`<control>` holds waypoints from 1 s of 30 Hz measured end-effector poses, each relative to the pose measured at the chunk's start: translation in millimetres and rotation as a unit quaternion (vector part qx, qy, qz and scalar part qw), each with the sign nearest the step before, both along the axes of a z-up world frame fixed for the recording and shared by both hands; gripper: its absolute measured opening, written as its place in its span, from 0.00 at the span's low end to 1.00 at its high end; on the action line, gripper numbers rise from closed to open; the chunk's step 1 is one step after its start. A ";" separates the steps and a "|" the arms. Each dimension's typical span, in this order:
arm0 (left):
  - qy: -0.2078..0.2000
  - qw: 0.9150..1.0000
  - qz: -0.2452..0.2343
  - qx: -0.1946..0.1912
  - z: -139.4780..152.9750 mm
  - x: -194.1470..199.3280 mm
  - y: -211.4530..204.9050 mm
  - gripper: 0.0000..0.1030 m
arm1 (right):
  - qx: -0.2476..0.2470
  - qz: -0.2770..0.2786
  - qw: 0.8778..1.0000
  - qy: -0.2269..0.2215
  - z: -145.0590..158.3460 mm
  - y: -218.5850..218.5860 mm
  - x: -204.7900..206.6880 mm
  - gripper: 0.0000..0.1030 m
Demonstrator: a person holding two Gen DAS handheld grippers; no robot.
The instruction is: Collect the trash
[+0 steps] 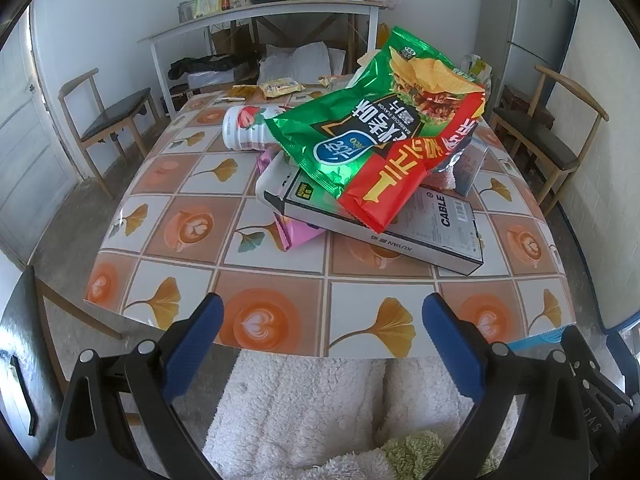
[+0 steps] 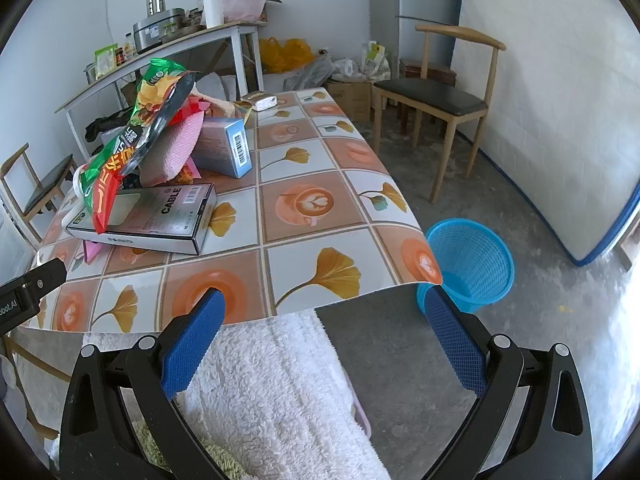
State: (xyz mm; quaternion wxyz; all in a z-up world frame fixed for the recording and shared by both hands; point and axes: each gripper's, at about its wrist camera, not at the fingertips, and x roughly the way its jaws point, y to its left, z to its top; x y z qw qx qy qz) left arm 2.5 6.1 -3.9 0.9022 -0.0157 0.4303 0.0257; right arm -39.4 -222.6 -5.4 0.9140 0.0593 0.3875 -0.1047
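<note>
The left gripper (image 1: 322, 334) was spread wide with nothing between its blue pads, held over the near table (image 1: 280, 280) edge. Ahead of it and slightly right lay the trash pile: a green chip bag (image 1: 376, 128) resting on a white cable box (image 1: 432, 228), a pink wrapper (image 1: 294, 234) beneath the box, and a toppled white bottle (image 1: 248, 126) beyond to the left. The right gripper (image 2: 324, 326) was likewise spread and empty. A blue basket (image 2: 474, 264) stood on the floor just ahead of its right finger, beside the table corner.
</note>
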 end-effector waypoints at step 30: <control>-0.057 0.997 -0.023 -0.054 11.7 53.6 53.2 0.94 | 0.015 -0.018 0.999 -0.045 41.9 -12.0 75.7 0.92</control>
